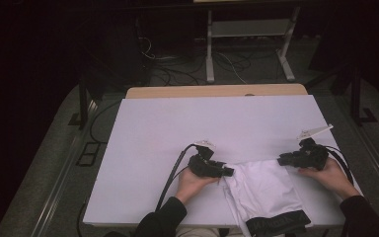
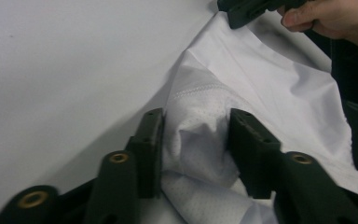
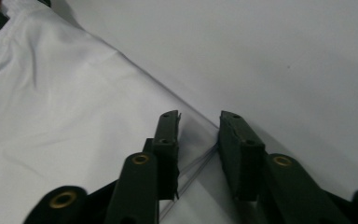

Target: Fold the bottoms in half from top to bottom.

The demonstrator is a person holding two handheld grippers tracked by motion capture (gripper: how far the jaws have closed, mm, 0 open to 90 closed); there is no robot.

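High view: the white garment (image 1: 261,190) lies at the near edge of the white table (image 1: 177,128), between the two hands, with a dark printed waistband hanging over the table's front edge. In the left gripper view we see a bunched fold of the garment (image 2: 200,140), perforated mesh with a line of stitching, pinched between the jaws of the left gripper (image 2: 195,140); the pads press on the cloth on both sides, so we read this as a grip. In the right gripper view the right gripper (image 3: 199,140) straddles the garment's far edge (image 3: 74,107); a thin hem runs between the jaws, but there is a gap, and we cannot tell whether the pads bear on it.

Risks, as we judge them:
- right jaws take only the thin edge or miss it; on any pull that corner would slip free
- left grip holds a wad of several layers; lifting could drag hidden layers along and leave the cloth twisted
- uneven pull between hands may slide the garment off the near edge, waistband first
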